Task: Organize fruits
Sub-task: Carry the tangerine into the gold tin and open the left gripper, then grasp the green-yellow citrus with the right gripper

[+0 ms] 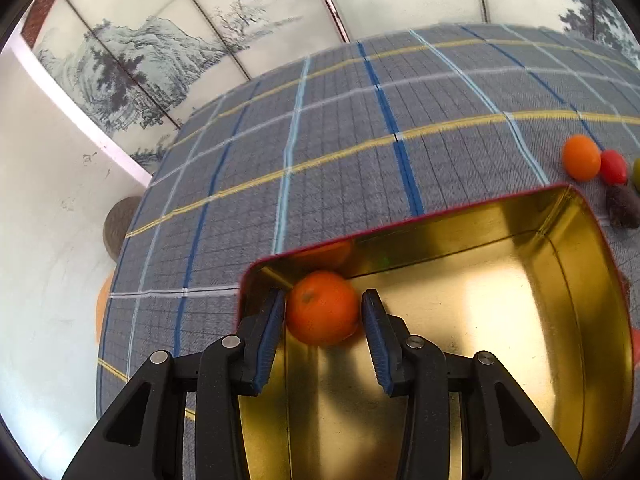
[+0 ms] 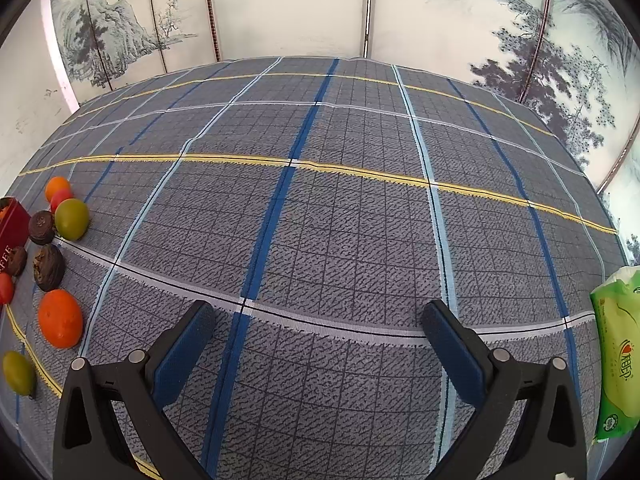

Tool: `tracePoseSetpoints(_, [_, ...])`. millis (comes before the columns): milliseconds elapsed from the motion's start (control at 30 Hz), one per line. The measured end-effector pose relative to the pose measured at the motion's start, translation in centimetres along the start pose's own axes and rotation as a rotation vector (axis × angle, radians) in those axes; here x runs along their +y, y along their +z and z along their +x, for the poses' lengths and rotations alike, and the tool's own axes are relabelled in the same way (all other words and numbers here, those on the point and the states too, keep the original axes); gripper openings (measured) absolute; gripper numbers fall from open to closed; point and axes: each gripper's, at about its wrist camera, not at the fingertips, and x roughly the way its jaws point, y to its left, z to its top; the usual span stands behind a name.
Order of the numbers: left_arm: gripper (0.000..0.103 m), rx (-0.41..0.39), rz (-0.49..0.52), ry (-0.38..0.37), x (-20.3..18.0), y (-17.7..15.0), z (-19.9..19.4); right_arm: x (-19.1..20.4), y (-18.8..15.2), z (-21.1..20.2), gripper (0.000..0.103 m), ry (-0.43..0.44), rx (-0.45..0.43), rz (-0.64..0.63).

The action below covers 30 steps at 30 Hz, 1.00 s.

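In the left wrist view, the left gripper (image 1: 323, 312) reaches down over the near-left corner of an open gold-lined tin (image 1: 560, 248) with a red rim. A round orange (image 1: 322, 307) sits between its blue pads: the left pad (image 1: 269, 332) touches the fruit's side, while a thin gap shows at the right pad, so whether the jaws grip it cannot be told. The orange is nearly spherical, with no clear long axis, and a dark mark on its skin faces up and to the left. The tin's long axis runs from lower left to upper right across the plaid tablecloth (image 1: 340, 140). Past its far-right corner lie a second orange fruit (image 1: 581, 157), a small red fruit (image 1: 613, 166) and a dark wrinkled fruit (image 1: 622, 207), close together. In the right wrist view, the right gripper (image 2: 318, 340) hangs over bare cloth with its jaws spread wide and nothing between them. At the left edge, beside the tin's red outer wall (image 2: 12, 220), sits a cluster of loose fruit: a green one (image 2: 71, 219), dark wrinkled ones (image 2: 48, 267) and an orange one (image 2: 60, 318). A green tissue pack (image 2: 616, 352) lies at the right edge, its long axis running up and down in the picture.
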Motion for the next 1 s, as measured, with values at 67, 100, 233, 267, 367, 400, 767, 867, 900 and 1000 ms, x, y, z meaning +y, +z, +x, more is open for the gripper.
tracePoseSetpoints(67, [0.051,-0.046,-0.007,0.006,0.3,-0.2,-1.2,0.0,0.0,0.0,0.103,0.000,0.000,0.000])
tracePoseSetpoints(100, [0.053,-0.071,-0.009,0.008,0.4,-0.4,-2.0,0.0,0.0,0.0,0.103,0.000,0.000,0.000])
tracePoseSetpoints(233, [0.057,-0.140,-0.030,-0.020,0.5,-1.4,-5.8,0.1,0.0,0.0,0.103,-0.001,0.000,0.000])
tracePoseSetpoints(267, [0.058,-0.149,-0.034,-0.027,0.5,-1.7,-6.6,0.1,0.0,0.0,0.103,0.001,0.000,0.000])
tracePoseSetpoints(367, [0.062,-0.194,-0.054,-0.041,0.5,-3.3,-9.7,-0.3,-0.5,-0.8,0.102,0.027,-0.018,0.034])
tracePoseSetpoints(400, [0.062,-0.209,-0.071,-0.045,0.7,-4.1,-10.8,-0.4,-1.2,-2.0,0.102,0.068,-0.061,0.061])
tracePoseSetpoints(767, [0.064,-0.182,-0.312,-0.224,2.1,-14.1,-16.8,9.5,-7.8,-13.6,0.103,0.394,-0.241,-0.163])
tracePoseSetpoints(867, [0.064,-0.186,-0.337,-0.271,1.2,-15.5,-18.1,12.9,-8.1,-12.9,0.102,0.426,-0.205,-0.232])
tracePoseSetpoints(900, [0.064,-0.190,-0.342,-0.283,1.1,-15.7,-18.5,13.8,-8.0,-12.4,0.101,0.432,-0.191,-0.243])
tracePoseSetpoints(1000, [0.065,-0.207,-0.351,-0.301,0.5,-16.0,-19.8,16.0,-7.7,-11.5,0.086,0.442,-0.158,-0.284])
